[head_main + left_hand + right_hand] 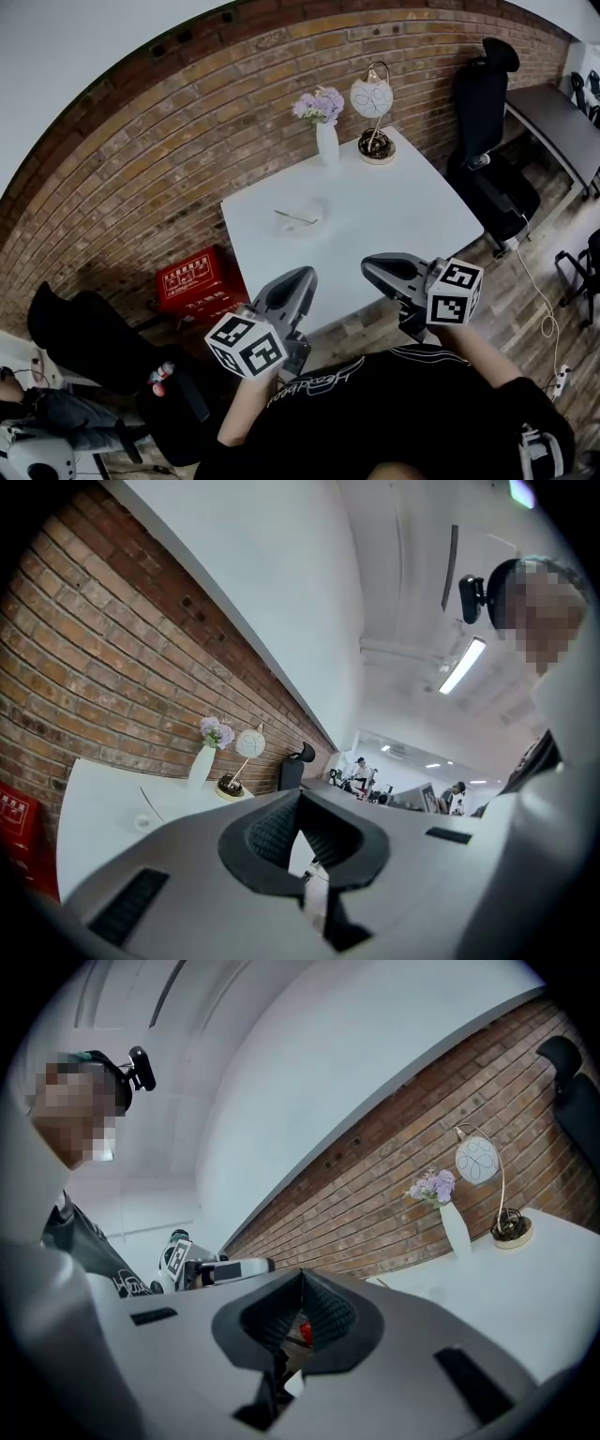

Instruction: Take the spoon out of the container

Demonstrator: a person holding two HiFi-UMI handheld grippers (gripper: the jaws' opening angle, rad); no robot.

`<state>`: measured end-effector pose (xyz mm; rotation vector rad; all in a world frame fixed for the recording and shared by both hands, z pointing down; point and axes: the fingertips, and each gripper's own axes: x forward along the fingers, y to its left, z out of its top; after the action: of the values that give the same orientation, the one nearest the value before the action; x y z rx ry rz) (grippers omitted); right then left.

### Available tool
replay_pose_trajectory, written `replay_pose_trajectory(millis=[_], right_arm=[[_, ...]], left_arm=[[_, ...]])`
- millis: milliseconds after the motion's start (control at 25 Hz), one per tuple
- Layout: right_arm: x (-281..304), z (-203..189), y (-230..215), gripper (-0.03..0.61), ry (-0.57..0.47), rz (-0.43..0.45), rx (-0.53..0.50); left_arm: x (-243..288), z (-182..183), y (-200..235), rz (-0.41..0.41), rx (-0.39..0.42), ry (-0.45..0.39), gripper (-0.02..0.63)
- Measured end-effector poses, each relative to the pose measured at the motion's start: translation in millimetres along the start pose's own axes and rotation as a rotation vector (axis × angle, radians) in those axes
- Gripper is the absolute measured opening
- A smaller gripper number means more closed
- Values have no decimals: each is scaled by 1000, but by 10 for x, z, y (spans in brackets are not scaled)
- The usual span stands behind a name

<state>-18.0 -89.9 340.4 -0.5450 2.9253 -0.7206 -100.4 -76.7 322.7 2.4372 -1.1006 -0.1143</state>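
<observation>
A thin metal spoon (pixel 296 218) lies across a small clear container (pixel 306 217) near the middle of the white table (pixel 394 216). The spoon (pixel 152 805) shows faintly on the tabletop in the left gripper view. Both grippers hover short of the table's near edge, well apart from the container. My left gripper (pixel 302 281) is shut and holds nothing; its jaws meet in the left gripper view (pixel 300 803). My right gripper (pixel 373 266) is shut and empty too, its jaws closed together in the right gripper view (pixel 302 1283).
A white vase with purple flowers (pixel 323 122) and a round globe lamp (pixel 374 112) stand at the table's far edge by the brick wall. A red box (pixel 199 281) sits on the floor left of the table. Black office chairs (pixel 492 141) stand on the right.
</observation>
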Motion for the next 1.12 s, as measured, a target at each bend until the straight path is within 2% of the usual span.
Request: replay_pose_trajectory(millis=[240,440,640,1120], right_arm=[[168,0,-248,-3,7,-21,20],[282,20,-455,-3,16,-25,34],[494,31,-726,-3,36,-10,52],[1108,146,-1367,-3,83,36,106]], left_arm=[[194,31,265,-23,-10,15,5],[315,22,506,0,-29,21,5],[399,116,772,6,-56,-16,5],[719,183,1689,145,-112,18,6]])
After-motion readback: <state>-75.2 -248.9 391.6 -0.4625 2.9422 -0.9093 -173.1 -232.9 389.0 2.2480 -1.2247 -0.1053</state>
